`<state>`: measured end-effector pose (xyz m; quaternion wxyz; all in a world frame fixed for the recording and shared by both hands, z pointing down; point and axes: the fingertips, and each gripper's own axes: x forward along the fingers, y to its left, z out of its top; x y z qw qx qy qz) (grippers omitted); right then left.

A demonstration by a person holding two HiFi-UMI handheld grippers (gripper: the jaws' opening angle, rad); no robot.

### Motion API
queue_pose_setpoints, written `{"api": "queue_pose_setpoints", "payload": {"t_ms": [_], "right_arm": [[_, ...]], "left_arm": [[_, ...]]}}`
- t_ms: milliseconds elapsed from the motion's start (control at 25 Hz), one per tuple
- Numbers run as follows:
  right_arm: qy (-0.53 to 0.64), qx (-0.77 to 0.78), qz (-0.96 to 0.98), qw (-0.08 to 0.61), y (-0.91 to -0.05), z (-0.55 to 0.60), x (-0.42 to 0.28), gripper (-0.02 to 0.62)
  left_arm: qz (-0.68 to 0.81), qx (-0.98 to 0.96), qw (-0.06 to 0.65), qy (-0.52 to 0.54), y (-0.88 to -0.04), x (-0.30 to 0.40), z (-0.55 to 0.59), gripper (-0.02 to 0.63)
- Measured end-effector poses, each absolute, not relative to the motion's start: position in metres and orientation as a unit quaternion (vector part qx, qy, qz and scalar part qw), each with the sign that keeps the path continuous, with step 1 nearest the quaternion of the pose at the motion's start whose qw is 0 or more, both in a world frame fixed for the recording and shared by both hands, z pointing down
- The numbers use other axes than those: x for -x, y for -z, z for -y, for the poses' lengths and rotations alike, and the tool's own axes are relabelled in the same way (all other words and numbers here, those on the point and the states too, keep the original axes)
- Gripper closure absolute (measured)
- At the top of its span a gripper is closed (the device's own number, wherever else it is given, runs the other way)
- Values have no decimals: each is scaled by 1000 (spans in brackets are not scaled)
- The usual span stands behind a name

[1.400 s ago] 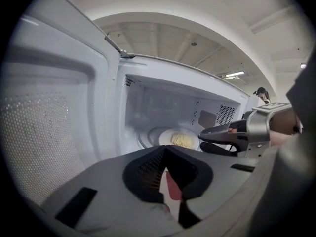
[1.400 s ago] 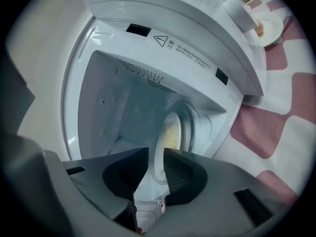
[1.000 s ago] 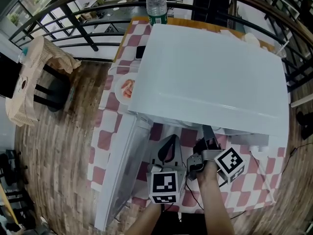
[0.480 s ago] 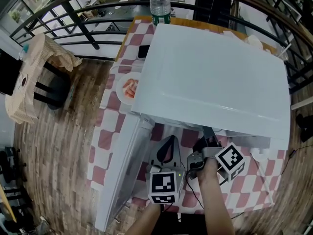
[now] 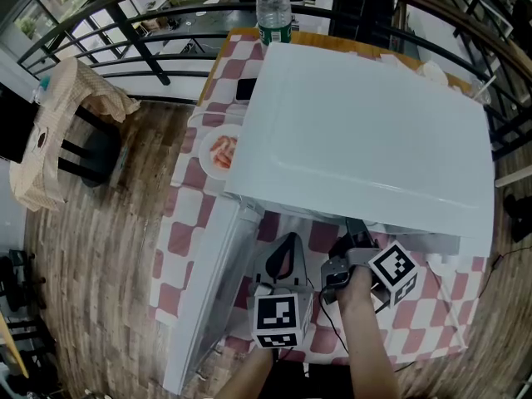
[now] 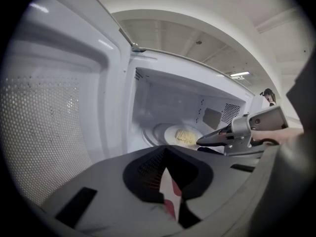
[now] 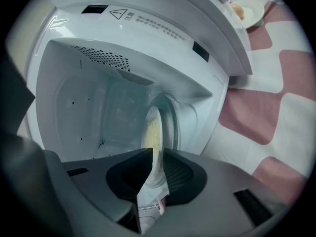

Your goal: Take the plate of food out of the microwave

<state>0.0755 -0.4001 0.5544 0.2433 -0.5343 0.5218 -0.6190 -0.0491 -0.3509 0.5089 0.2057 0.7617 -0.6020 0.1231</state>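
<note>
Gripping the plate of food (image 7: 154,127) by its near rim: the right tongs (image 7: 157,157) have just been closing and now clamp it. The plate shows edge-on at frame centre, inside the open microwave (image 5: 357,131). The left tongs (image 6: 165,152) are pressed together with nothing between them, lower centre of frame, facing the cavity with the open door (image 6: 54,122) at frame left. The microwave sits on the checkered bench (image 5: 179,239).

microwave (image 5: 366,131): white | tablecloth (image 5: 179,239): red-white checks | plate (image 6: 170,133): white | food (image 6: 185,136): yellow
</note>
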Motion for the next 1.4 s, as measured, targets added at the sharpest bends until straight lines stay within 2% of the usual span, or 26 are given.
{"api": "queue_pose_setpoints", "payload": {"t_ms": [360,520,920,1400], "right_arm": [[620,535,-521,238,-555,407,-77,543],[619,544,-514,239,-558,405,-80,575],[630,536,-504,248,-558,394,-82,581],[634,545,-502,222,-555,361,-99,583]], "left_arm": [[608,-757,207,-125,-512,53,351,578],[609,-755,209,-124,-513,53,349,578],[604,-759,210,-123,-512,48,347,578],[604,-747,255,-110,-520,41,344,580]]}}
